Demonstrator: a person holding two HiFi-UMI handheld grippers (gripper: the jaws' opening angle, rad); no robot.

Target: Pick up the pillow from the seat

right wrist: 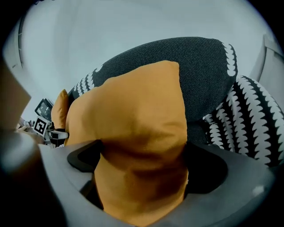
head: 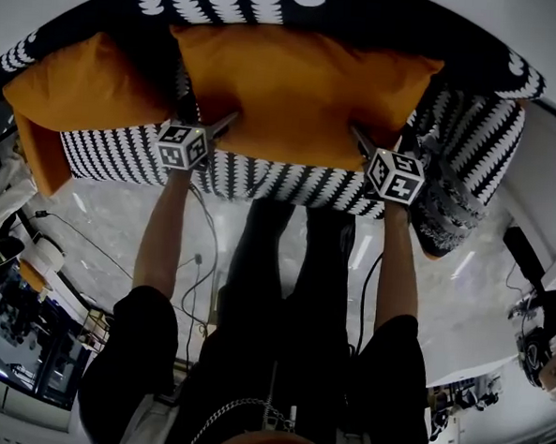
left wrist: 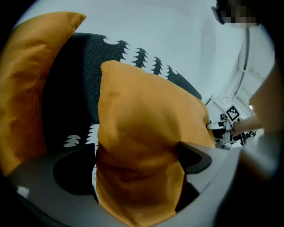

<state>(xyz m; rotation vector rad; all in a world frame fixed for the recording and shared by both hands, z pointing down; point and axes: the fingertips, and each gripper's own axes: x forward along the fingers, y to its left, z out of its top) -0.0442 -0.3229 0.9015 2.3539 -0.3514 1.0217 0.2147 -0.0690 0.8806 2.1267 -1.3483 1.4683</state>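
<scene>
An orange pillow (head: pixel 296 86) stands on the seat of a black-and-white patterned armchair (head: pixel 262 180), leaning against its dark backrest (right wrist: pixel 195 66). My left gripper (head: pixel 226 121) is at the pillow's lower left corner and my right gripper (head: pixel 363 137) is at its lower right corner. In the left gripper view the pillow (left wrist: pixel 142 133) fills the gap of the left gripper (left wrist: pixel 137 164), whose jaws stand wide. In the right gripper view the creased pillow (right wrist: pixel 137 133) likewise lies between the wide jaws of the right gripper (right wrist: pixel 142 164). The fabric touches the jaws without being squeezed.
A second orange pillow (head: pixel 70 91) leans at the seat's left end. A grey fuzzy throw (head: pixel 447 217) hangs over the right armrest. Cables (head: pixel 195 268) run over the pale marble floor (head: pixel 100 215) by the person's legs. Equipment (head: pixel 18 322) stands at the lower left.
</scene>
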